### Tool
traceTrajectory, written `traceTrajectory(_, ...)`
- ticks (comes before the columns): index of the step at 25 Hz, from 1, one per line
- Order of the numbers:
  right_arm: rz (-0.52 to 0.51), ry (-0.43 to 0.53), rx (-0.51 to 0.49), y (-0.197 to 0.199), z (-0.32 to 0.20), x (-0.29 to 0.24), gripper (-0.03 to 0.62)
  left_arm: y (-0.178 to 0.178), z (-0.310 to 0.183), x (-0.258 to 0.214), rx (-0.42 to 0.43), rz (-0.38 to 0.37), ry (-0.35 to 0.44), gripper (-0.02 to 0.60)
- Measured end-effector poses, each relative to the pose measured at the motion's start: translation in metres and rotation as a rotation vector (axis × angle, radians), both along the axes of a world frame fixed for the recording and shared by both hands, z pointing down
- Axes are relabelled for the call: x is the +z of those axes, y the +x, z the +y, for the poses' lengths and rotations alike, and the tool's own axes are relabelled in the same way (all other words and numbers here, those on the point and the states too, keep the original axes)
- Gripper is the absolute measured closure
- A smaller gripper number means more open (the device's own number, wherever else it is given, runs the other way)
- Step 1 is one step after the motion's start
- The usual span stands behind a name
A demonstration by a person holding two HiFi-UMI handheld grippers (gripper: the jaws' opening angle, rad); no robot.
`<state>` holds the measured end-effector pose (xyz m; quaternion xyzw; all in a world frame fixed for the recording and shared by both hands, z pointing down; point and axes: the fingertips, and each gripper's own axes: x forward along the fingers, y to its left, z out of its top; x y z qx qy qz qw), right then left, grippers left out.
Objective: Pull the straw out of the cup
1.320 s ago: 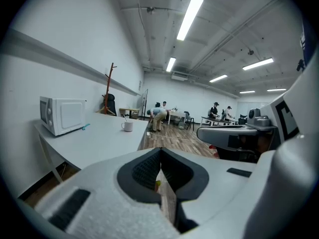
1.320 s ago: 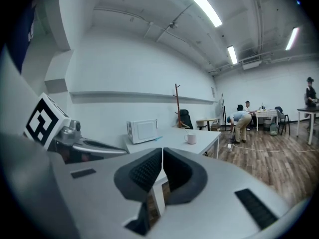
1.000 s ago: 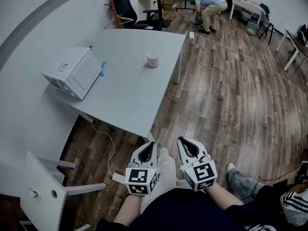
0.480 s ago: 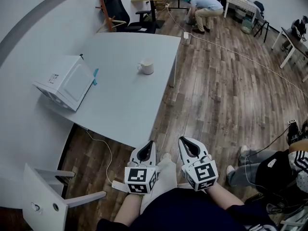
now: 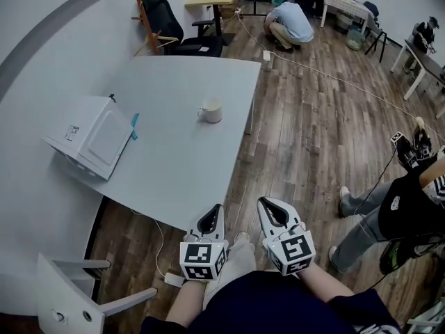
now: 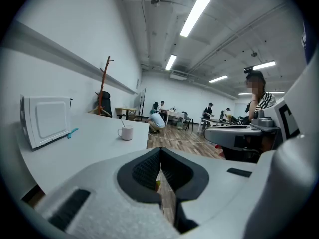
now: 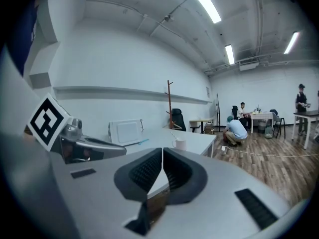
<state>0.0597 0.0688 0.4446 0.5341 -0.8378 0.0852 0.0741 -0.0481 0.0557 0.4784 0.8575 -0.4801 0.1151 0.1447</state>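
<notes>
A white cup stands on the pale grey table, near its far right side. The left gripper view shows the cup with a thin straw leaning out of it, and the right gripper view shows the cup too. Both grippers hang close to my body over the wooden floor, well short of the table. My left gripper is shut with nothing in it. My right gripper is also shut and empty. Each one's jaws meet at the tips in its own view.
A white microwave-like box sits on the table's left part. A white chair stands at the lower left, a black office chair beyond the table. One person crouches far off, another person stands at the right. A cable crosses the floor.
The head view has shifted, so table and cup sit a little lower and further left. A person has come into view at the right. Both grippers stay shut in the same place.
</notes>
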Motion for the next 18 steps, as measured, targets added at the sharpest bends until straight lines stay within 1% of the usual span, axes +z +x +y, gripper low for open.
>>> traceTrajectory(7,0.010,-0.005,-0.018,-0.009,-0.042,-0.005,0.563,-0.008,-0.042,-0.005,0.000,-0.003,-0.009,0.561)
traceTrajectory(18,0.027,-0.003,-0.042,-0.019,-0.110,-0.011,0.563,-0.021,-0.105,-0.007,-0.025,0.002,-0.015,0.561)
